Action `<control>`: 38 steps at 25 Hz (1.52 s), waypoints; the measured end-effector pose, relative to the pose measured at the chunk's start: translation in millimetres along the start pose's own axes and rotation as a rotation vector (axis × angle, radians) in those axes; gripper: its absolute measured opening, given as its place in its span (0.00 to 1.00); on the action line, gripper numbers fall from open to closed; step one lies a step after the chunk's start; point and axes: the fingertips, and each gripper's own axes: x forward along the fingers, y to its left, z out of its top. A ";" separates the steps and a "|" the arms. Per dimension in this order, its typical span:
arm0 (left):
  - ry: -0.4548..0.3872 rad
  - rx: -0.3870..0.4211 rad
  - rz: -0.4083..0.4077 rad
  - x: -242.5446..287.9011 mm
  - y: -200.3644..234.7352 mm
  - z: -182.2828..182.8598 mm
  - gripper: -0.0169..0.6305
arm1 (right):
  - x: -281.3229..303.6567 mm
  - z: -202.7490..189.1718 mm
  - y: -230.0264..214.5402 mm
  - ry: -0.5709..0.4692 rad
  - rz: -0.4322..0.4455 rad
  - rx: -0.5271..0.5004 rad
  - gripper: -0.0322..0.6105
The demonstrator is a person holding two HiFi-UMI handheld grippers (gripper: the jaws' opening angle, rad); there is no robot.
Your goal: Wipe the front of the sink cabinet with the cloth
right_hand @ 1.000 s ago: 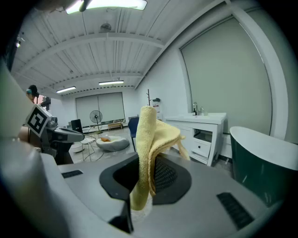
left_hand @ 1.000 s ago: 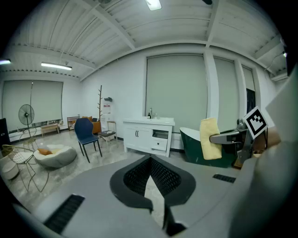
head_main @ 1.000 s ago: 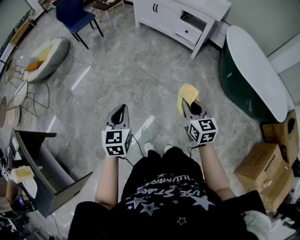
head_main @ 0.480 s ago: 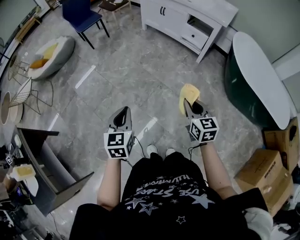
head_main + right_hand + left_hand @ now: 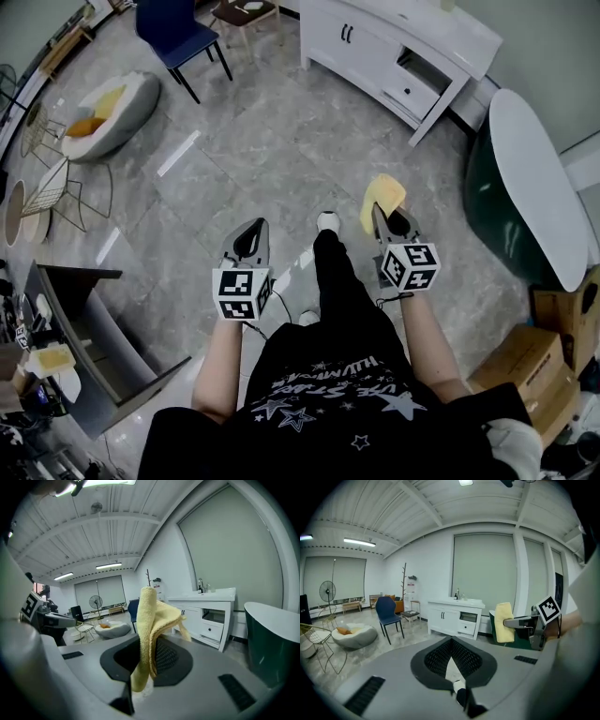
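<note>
Left gripper, at 9 o'clock, is clenched with nothing between its jaws. Right gripper, at 3 o'clock, clamps the yellow cloth. The white cabinet stands well apart at 1 o'clock.

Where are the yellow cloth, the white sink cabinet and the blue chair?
yellow cloth [image 5: 382,199]: head view, middle of the bunched fabric.
white sink cabinet [image 5: 333,42]: head view, on its front door panel.
blue chair [image 5: 178,28]: head view, on the seat.
</note>
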 end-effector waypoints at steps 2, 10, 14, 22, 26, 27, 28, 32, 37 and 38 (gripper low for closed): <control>0.011 -0.016 0.017 31.7 14.5 6.4 0.05 | 35.5 6.1 -22.4 0.002 -0.011 0.001 0.14; 0.078 -0.023 0.050 205.4 82.9 72.5 0.05 | 225.4 46.5 -115.8 0.079 -0.023 0.040 0.14; 0.084 -0.015 0.070 301.2 109.9 123.4 0.05 | 309.3 75.4 -165.3 0.106 -0.023 0.068 0.14; 0.110 0.013 0.044 428.4 127.6 188.9 0.05 | 406.3 144.8 -241.9 0.077 -0.045 0.093 0.14; 0.127 0.054 0.005 469.8 134.6 209.6 0.05 | 424.7 152.5 -265.2 0.081 -0.089 0.122 0.14; 0.126 0.067 -0.010 481.2 136.2 216.4 0.05 | 428.4 153.8 -271.5 0.082 -0.105 0.128 0.14; 0.123 0.079 -0.027 493.3 137.8 223.7 0.05 | 432.2 155.7 -278.1 0.080 -0.122 0.136 0.14; 0.113 0.125 -0.094 544.9 148.9 251.0 0.05 | 450.3 167.7 -301.5 0.054 -0.201 0.168 0.14; 0.128 0.156 -0.229 620.1 180.8 264.6 0.05 | 483.3 178.9 -316.7 0.012 -0.369 0.220 0.14; 0.135 0.159 -0.262 637.9 191.0 265.0 0.05 | 493.5 180.4 -317.4 0.000 -0.414 0.241 0.14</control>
